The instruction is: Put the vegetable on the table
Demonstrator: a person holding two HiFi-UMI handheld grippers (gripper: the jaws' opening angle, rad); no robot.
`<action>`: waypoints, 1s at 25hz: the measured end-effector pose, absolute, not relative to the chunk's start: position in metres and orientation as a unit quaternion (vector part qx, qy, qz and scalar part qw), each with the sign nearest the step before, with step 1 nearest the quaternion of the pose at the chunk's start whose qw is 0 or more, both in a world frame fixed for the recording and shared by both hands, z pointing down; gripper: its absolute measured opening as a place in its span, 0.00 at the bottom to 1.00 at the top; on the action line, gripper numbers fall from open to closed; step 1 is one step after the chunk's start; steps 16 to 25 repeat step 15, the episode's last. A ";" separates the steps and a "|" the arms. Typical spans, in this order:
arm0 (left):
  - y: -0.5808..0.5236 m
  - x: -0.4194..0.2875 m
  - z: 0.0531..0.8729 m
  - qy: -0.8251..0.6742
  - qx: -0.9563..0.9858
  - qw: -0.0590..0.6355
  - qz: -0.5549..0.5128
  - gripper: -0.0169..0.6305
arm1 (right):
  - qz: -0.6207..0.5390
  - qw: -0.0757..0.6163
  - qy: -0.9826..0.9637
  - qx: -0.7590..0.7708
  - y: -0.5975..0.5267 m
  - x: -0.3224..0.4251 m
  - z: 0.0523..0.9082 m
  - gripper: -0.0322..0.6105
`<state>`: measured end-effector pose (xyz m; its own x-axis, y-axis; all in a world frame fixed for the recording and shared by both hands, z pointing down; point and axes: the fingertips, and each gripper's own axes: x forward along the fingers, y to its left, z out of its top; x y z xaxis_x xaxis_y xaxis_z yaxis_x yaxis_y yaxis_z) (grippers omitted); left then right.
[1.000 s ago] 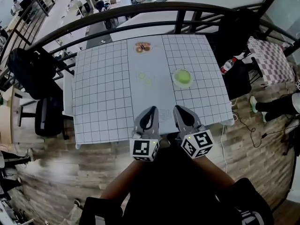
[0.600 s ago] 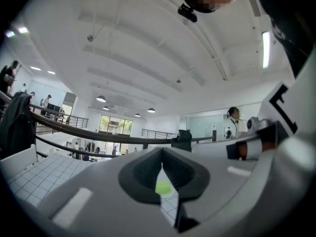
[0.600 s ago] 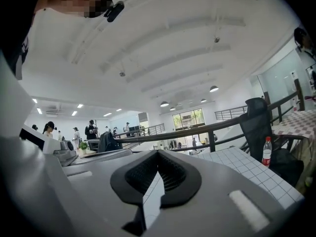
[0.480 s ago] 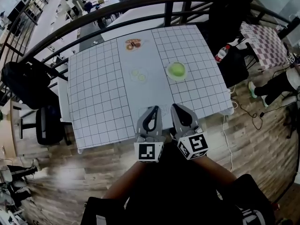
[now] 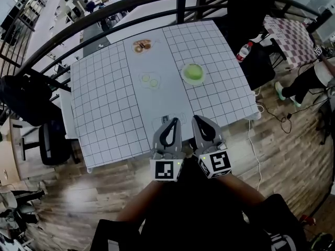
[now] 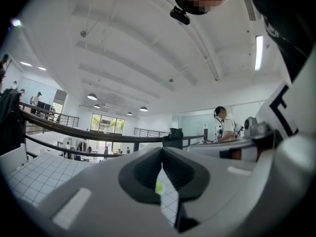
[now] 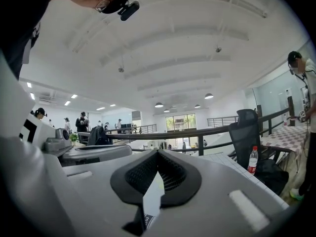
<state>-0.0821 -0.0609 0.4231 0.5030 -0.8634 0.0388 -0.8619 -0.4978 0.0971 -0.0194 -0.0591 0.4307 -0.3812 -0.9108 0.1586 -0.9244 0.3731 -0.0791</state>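
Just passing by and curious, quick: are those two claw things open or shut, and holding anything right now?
Left gripper: closed, holding nothing.
Right gripper: closed, holding nothing.

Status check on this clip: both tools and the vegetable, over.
Left tool shut, empty. Right tool shut, empty. Both at grid-patterned table near edge. Round green vegetable ahead right, untouched. Nothing between.

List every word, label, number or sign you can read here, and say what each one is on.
No text here is legible.
Cubes on the left gripper and right gripper: black-and-white square patterns, no letters.
Bottle: red label, print too small to read.
Small dark mark on the table, at its near edge: too small to read.
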 end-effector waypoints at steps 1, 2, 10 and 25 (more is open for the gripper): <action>-0.060 -0.081 0.425 -0.496 0.866 0.057 -0.007 0.04 | 0.078 0.048 -0.827 0.555 -0.058 -0.019 0.433 0.05; -0.060 -0.080 0.428 -0.494 0.867 0.062 -0.008 0.04 | 0.079 0.052 -0.826 0.556 -0.057 -0.019 0.436 0.05; -0.065 -0.067 0.433 -0.480 0.874 0.075 -0.013 0.04 | 0.078 0.089 -0.819 0.562 -0.056 -0.010 0.449 0.05; -0.068 -0.058 0.431 -0.466 0.882 0.072 -0.024 0.04 | 0.079 0.091 -0.818 0.563 -0.057 -0.003 0.452 0.05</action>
